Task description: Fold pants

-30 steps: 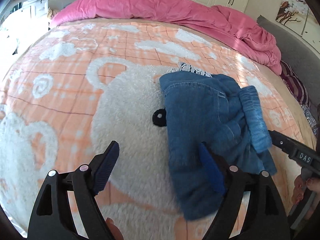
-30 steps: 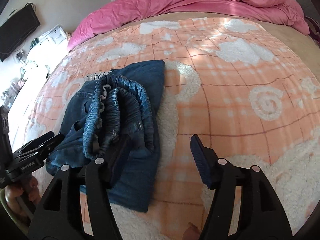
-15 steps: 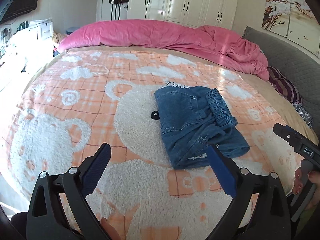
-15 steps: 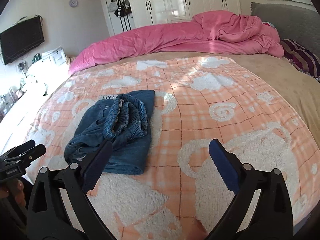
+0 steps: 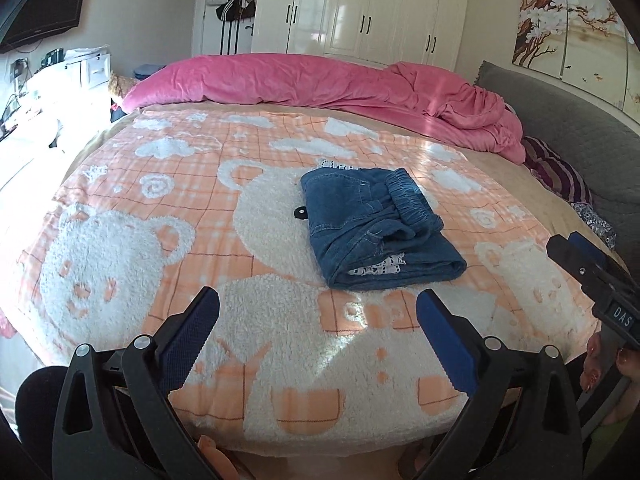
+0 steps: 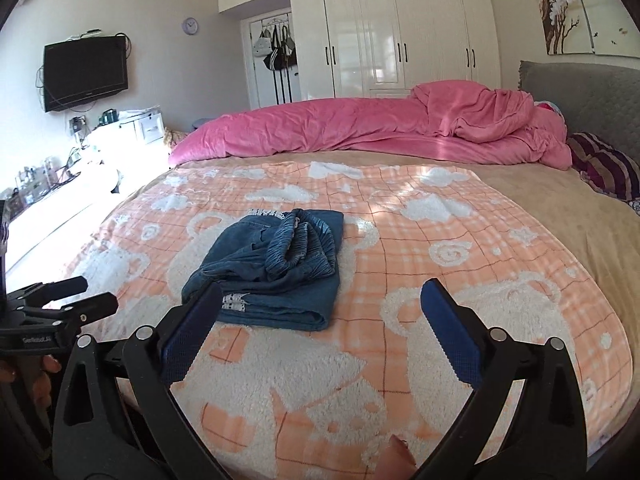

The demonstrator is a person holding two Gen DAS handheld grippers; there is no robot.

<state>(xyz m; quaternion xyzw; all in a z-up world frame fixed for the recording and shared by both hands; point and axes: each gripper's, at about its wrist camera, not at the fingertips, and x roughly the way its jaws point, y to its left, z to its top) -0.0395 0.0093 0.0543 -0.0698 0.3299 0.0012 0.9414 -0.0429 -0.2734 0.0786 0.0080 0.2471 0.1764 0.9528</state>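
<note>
The blue denim pants (image 5: 372, 224) lie folded into a compact bundle on the orange-and-white bear blanket (image 5: 200, 240), elastic waistband on top, white lace trim showing at the near edge. They also show in the right wrist view (image 6: 276, 268). My left gripper (image 5: 318, 324) is open and empty, held back above the bed's near edge, well short of the pants. My right gripper (image 6: 320, 320) is open and empty, also drawn back from the pants. The right gripper shows at the right edge of the left wrist view (image 5: 588, 272); the left gripper shows at the left edge of the right wrist view (image 6: 60, 312).
A pink duvet (image 5: 320, 84) is bunched along the far side of the bed. A grey headboard (image 5: 568, 128) and striped pillow (image 5: 556, 176) are at right. White wardrobes (image 6: 400, 40), a wall TV (image 6: 84, 72) and a cluttered white dresser (image 6: 80, 152) stand beyond.
Both grippers have pulled back and up from the pants, which now lie farther off. Both stayed open. The folded bundle has settled flat on the blanket.
</note>
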